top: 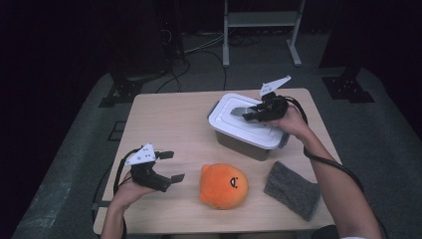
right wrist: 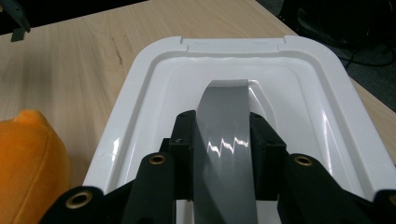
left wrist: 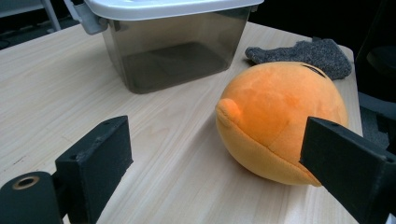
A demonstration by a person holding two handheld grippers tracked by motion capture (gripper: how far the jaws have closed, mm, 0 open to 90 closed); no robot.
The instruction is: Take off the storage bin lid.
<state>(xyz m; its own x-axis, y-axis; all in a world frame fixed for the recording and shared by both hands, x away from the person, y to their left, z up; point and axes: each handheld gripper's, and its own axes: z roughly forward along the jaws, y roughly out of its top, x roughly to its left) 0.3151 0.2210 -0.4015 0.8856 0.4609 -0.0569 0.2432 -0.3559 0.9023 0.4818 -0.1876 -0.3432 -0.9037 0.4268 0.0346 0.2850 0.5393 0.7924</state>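
Dim room, table lit from above

In the high view the table (top: 169, 119) is lit while the surroundings are lost in darkness; glare streaks are seen on the grey handle (right wrist: 226, 140) and white lid (right wrist: 140, 88); a soft shadow is cast beside the orange plush (left wrist: 280, 116); the near jaws are slightly blurred.
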